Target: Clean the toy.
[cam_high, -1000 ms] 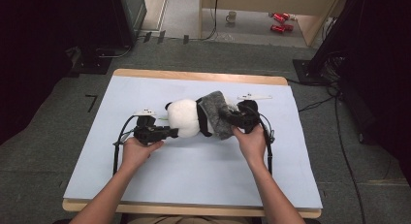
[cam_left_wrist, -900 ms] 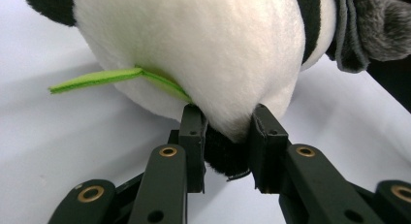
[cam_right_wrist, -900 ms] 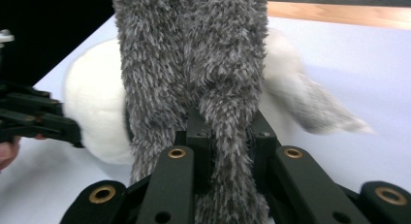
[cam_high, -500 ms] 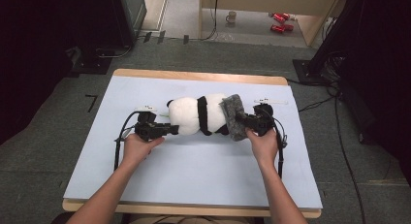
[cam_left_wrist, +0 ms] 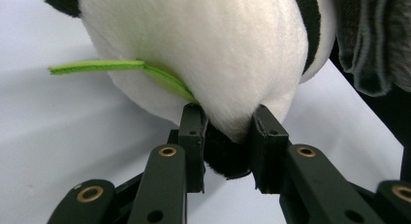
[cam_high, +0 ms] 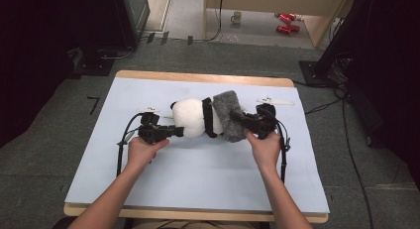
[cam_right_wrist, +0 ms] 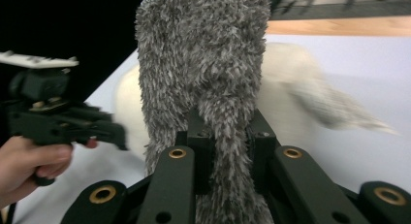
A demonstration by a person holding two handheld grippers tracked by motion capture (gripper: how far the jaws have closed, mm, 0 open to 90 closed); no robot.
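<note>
A white plush toy (cam_high: pixel 193 117) with black bands lies on the light blue mat (cam_high: pixel 198 169). In the left gripper view the plush toy (cam_left_wrist: pixel 203 49) bulges down between my jaws, with a green strip (cam_left_wrist: pixel 97 66) sticking out at its side. My left gripper (cam_high: pixel 177 132) is shut on a black part of the toy's left end (cam_left_wrist: pixel 228 158). A grey fuzzy cloth (cam_high: pixel 229 115) drapes over the toy's right end. My right gripper (cam_high: pixel 236 118) is shut on a fold of that grey cloth (cam_right_wrist: pixel 228 136), which stands up between the jaws.
The mat covers a wooden table (cam_high: pixel 203 78). A white tag (cam_high: pixel 275 100) lies on the mat behind my right hand. Cables (cam_high: pixel 121 140) trail from both grippers toward the front edge. A mug (cam_high: pixel 236 16) and red items (cam_high: pixel 287 23) sit on the floor beyond.
My right gripper has pulled the grey cloth to the right along the toy, from over its middle to its right end. The left gripper has kept still on the toy.
</note>
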